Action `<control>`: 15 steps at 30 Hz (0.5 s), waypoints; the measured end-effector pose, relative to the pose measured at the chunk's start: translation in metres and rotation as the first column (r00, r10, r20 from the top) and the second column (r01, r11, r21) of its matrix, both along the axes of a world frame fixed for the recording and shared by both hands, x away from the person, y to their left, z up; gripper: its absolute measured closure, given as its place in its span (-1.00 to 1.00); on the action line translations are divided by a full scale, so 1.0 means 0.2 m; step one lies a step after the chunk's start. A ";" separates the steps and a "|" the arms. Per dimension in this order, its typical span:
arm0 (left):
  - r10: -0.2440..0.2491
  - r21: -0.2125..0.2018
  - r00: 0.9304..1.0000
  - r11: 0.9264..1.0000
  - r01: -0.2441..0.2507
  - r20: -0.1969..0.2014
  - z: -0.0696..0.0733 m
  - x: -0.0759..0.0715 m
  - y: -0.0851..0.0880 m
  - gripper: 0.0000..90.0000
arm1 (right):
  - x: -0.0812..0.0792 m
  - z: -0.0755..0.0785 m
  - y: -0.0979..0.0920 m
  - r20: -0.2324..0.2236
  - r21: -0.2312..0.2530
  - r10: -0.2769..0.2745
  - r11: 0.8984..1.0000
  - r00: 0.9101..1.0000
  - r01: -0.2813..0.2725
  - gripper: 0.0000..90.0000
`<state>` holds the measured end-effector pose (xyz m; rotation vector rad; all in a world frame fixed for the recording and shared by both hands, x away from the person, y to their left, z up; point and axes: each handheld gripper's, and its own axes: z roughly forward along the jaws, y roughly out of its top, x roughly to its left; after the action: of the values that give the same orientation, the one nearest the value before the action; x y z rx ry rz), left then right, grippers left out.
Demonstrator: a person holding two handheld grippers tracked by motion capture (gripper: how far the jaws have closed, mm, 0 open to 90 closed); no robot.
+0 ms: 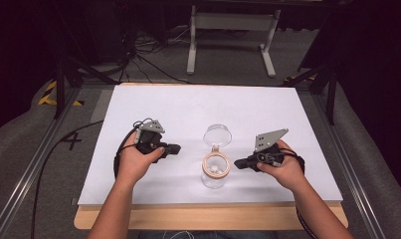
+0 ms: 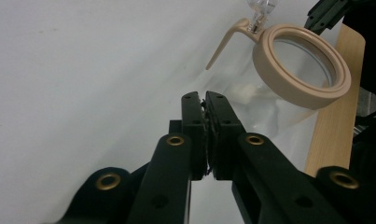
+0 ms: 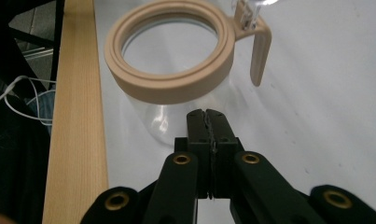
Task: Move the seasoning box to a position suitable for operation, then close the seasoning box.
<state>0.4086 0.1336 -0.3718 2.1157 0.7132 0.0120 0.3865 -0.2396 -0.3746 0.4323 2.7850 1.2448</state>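
Jar (image 1: pixel 215 172): clear glass, tan rim, upright at the table's (image 1: pixel 188 107) near-centre; its lid (image 1: pixel 218 134) hangs open at the jar's 12 o'clock.
Left claw (image 1: pixel 174 148): at the jar's 9 o'clock, apart from it, tips pressed together on nothing.
Right claw (image 1: pixel 239 163): at 3 o'clock, just beside the glass, likewise closed and empty.
Step, likely: grasp the jar or close its lid.
Doing it well: part the jaws first, approach level, steady the glass wall with one claw, and mind the smooth glass slipping.

Clear glossy glass jar (image 1: pixel 215 177) with matt beige plastic rim (image 3: pixel 169 84); matt white counter (image 1: pixel 188 109) on wood; fingers (image 3: pixel 197 126) matt black plastic.
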 end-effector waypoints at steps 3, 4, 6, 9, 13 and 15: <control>0.009 0.000 1.000 1.000 -0.009 0.018 0.02 0.00 -0.01 0.99 | -0.01 0.01 0.00 0.004 0.007 -0.005 1.000 1.000 0.005 1.00; 0.010 0.000 0.999 1.000 -0.010 0.032 0.03 0.02 -0.02 0.99 | -0.01 0.02 0.00 0.007 0.012 -0.009 1.000 1.000 0.009 1.00; 0.008 0.002 0.999 1.000 -0.008 0.037 0.05 0.03 -0.04 0.99 | -0.03 0.05 0.01 0.022 0.048 -0.020 0.999 1.000 0.019 1.00; 0.003 -0.006 0.999 1.000 -0.003 0.050 0.06 0.06 -0.08 0.99 | -0.04 0.07 0.03 0.028 0.081 -0.030 0.996 0.999 0.028 1.00; -0.007 -0.032 0.999 0.999 0.009 0.053 0.08 0.10 -0.11 0.99 | -0.05 0.08 0.06 0.025 0.099 -0.037 0.994 0.999 0.034 1.00; -0.010 -0.035 0.998 0.999 0.013 0.059 0.09 0.12 -0.13 0.99 | -0.06 0.08 0.07 0.017 0.112 -0.048 0.993 0.999 0.046 1.00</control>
<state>0.4321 0.1070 -0.3535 2.0767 0.6617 0.0548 0.3748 -0.2254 -0.3583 0.4866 2.6822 1.3906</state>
